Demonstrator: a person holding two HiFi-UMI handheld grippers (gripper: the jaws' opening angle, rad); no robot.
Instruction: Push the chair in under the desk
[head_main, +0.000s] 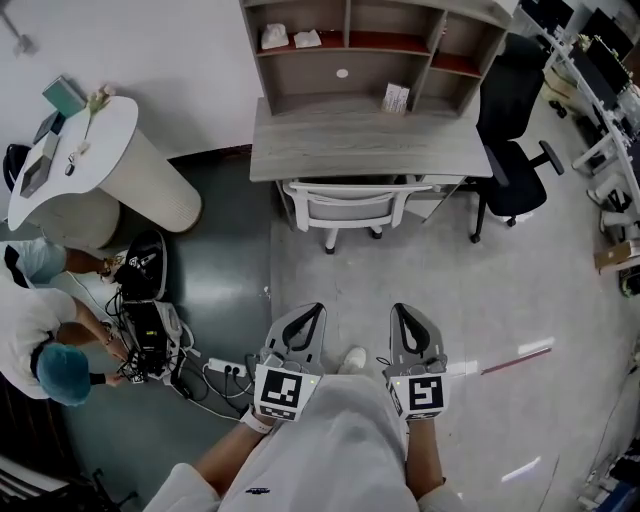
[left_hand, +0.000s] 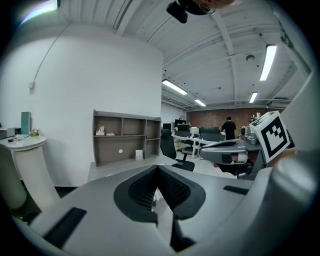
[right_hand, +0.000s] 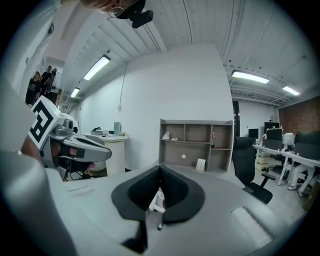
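The white chair (head_main: 345, 205) sits tucked in at the front edge of the desk (head_main: 330, 150). Its seat is under the top, and its curved, slatted plastic back lies just at that edge. Its legs show on the pale, glossy floor (head_main: 500, 290). The desk top is a grey wood-grain board. Along its back edge stands a hutch (head_main: 300, 80) of open square compartments, and a small box (head_main: 396, 97) stands on the top against it. A black padded office chair (head_main: 512, 150) is at the desk's right end. To the left is a white counter (head_main: 90, 150) with a rounded end and a ribbed side.

The left gripper (head_main: 314, 312) and right gripper (head_main: 400, 312) are side by side in front of the person, well apart from the chair and pointing toward it. On each, the dark ribbed pads are pressed together with nothing between them. Each grey shell carries a cube with square black-and-white markers at its rear.
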